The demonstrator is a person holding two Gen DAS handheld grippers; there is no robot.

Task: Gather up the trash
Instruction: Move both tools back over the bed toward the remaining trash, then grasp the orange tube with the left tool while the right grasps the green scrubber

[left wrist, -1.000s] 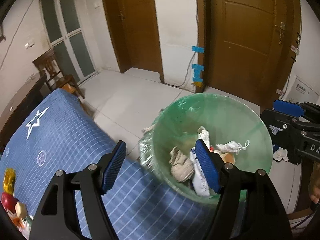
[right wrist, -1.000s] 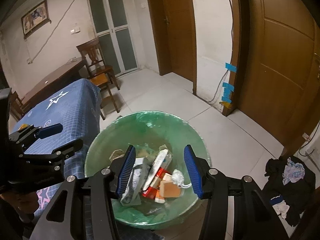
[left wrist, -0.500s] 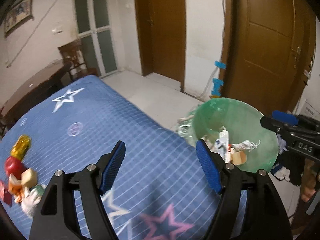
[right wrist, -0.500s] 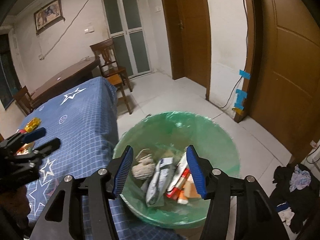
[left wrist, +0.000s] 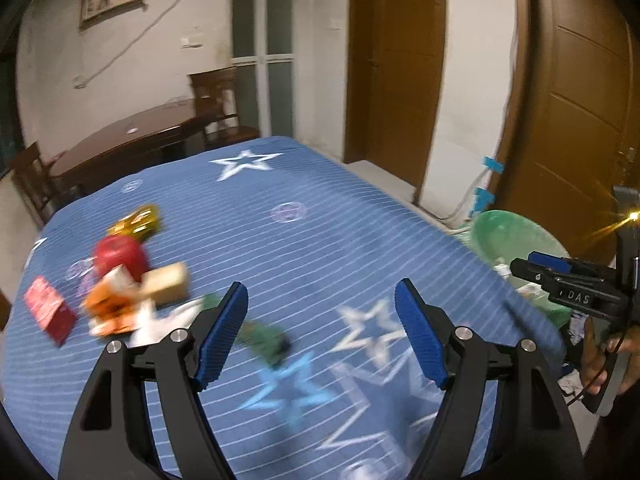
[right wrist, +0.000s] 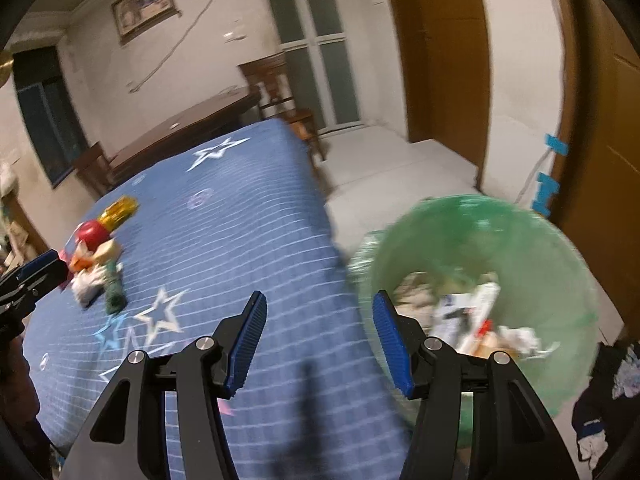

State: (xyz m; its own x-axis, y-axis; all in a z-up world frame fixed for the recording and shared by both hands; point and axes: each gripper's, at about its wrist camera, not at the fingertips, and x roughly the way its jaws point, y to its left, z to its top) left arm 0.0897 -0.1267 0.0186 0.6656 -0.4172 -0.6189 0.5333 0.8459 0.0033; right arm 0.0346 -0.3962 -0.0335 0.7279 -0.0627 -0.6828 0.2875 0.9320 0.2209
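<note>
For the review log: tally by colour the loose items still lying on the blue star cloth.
Red: 2, a round apple-like item and a flat packet
Gold: 1, a foil wrapper
Orange: 1, a carton
Tan: 1, a block
Green: 1, an elongated item
White: 1, crumpled paper
Total: 7; blur makes this approximate.

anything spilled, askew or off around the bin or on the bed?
Nothing spilled. The green-lined trash bin stands upright beside the blue star bedspread, its trash inside. The clutter pile still lies on the bedspread: a red apple, a gold wrapper, a red packet. Dark clothes lie heaped on the floor beside the bin.
</note>
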